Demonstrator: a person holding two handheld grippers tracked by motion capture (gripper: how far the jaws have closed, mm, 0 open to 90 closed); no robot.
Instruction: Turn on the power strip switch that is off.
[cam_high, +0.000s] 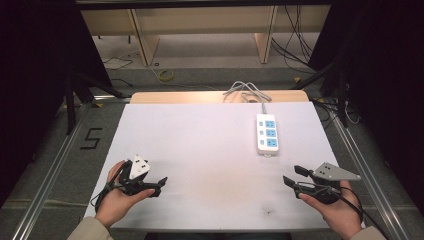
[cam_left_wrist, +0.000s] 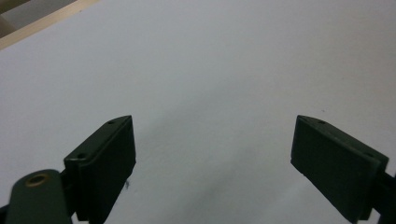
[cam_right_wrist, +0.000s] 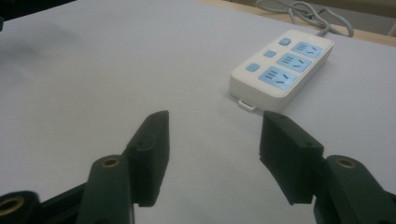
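Note:
A white power strip (cam_high: 267, 134) with three blue sockets and small blue switches lies on the white table (cam_high: 200, 150), right of centre; its grey cable (cam_high: 245, 91) coils off the far edge. My right gripper (cam_high: 294, 175) hovers near the front right, open and holding nothing, pointing left toward the strip's near end. In the right gripper view the power strip (cam_right_wrist: 282, 65) lies ahead and to the right of the open right gripper (cam_right_wrist: 217, 140). My left gripper (cam_high: 159, 186) is at the front left, open, pointing right. In the left gripper view, the left gripper (cam_left_wrist: 215, 154) has only bare table between its jaws.
A wooden table edge (cam_high: 175, 97) shows past the white sheet at the back. Metal rails (cam_high: 60, 160) run along both sides of the table. Cables (cam_high: 295, 45) and wooden shelf legs (cam_high: 142, 40) stand on the floor beyond.

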